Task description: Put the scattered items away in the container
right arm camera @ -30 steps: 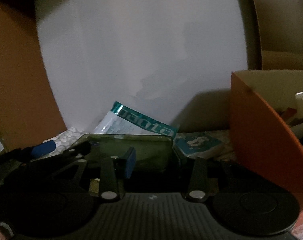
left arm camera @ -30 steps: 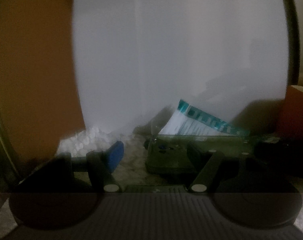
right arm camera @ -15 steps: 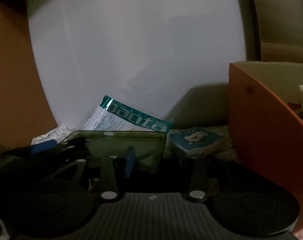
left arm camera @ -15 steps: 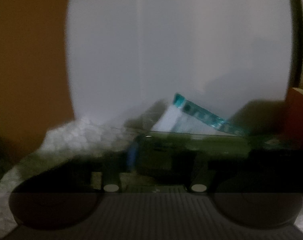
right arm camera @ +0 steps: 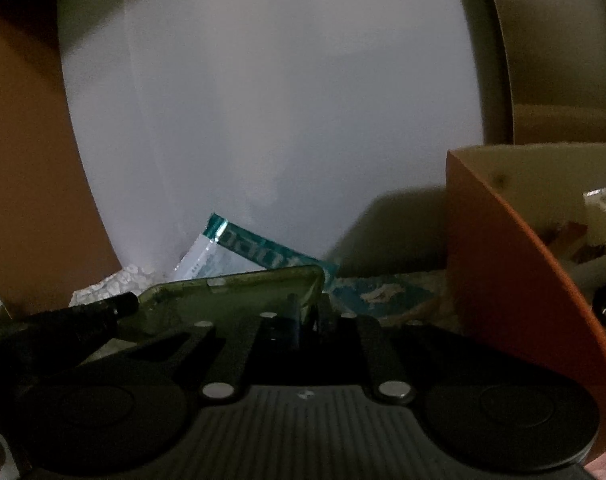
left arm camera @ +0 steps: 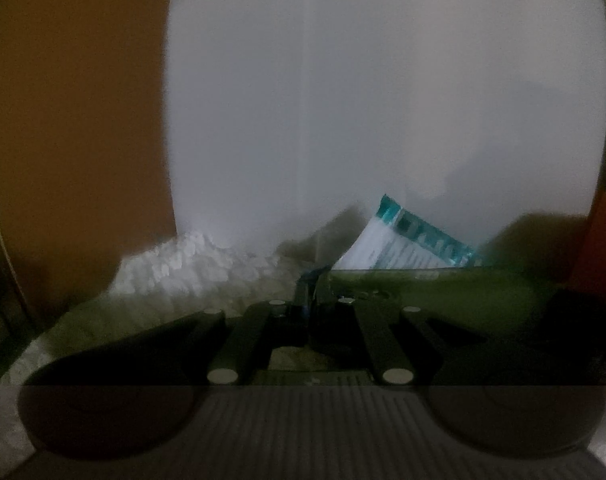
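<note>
A translucent green phone case lies in front of both grippers; it also shows in the left wrist view. My left gripper is shut on the case's left edge. My right gripper is shut on its right corner, and that corner is lifted. A white and teal packet leans on the white wall behind the case; it also shows in the right wrist view. The orange container stands at the right with several items inside.
A crumpled white bubble wrap lies at the left by the wall. A blue patterned flat pack lies between the case and the container. An orange panel rises at the left. The scene is dim.
Both grippers went from open to shut on the green case. The left one moved right onto the case's edge. The case's right corner has risen.
</note>
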A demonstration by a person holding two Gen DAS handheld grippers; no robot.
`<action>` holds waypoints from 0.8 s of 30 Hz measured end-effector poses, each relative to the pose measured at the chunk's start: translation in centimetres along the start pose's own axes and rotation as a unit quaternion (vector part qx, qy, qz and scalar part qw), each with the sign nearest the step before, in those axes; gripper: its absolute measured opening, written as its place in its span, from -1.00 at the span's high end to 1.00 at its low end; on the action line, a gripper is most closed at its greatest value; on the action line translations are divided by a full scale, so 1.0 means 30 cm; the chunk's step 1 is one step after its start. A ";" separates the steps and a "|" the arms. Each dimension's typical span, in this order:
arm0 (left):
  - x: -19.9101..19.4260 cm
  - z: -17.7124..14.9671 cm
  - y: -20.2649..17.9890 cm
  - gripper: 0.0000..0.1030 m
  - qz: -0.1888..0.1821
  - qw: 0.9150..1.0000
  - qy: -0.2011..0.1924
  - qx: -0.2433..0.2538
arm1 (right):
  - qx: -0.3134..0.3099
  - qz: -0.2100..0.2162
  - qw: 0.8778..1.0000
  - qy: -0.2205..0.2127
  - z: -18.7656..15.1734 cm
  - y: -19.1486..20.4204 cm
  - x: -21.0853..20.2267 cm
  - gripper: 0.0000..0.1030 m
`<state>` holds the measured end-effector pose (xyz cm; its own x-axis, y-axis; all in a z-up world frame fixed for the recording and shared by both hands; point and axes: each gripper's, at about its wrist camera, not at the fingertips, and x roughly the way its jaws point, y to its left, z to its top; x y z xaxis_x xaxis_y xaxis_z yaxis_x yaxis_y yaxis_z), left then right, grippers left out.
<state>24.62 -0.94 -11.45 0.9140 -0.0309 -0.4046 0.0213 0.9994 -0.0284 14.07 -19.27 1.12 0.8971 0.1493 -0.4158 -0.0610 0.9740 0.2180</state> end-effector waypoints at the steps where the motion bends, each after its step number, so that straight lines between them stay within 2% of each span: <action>1: -0.005 0.002 -0.001 0.89 0.001 1.000 -0.004 0.001 | -0.001 0.000 1.000 -0.001 0.001 0.002 -0.002 0.89; 13: -0.077 0.051 -0.026 0.90 -0.004 0.999 -0.036 -0.004 | -0.001 0.005 1.000 -0.030 0.046 -0.008 -0.066 0.89; 24: -0.201 0.120 -0.180 0.89 -0.027 0.996 -0.081 0.009 | 0.009 -0.002 0.997 -0.080 0.113 -0.109 -0.224 0.91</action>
<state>20.45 -6.10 -5.57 0.9646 -0.0830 -0.2505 0.0783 0.9965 -0.0286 9.72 -24.05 6.19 0.9556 0.1158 -0.2710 -0.0517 0.9712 0.2326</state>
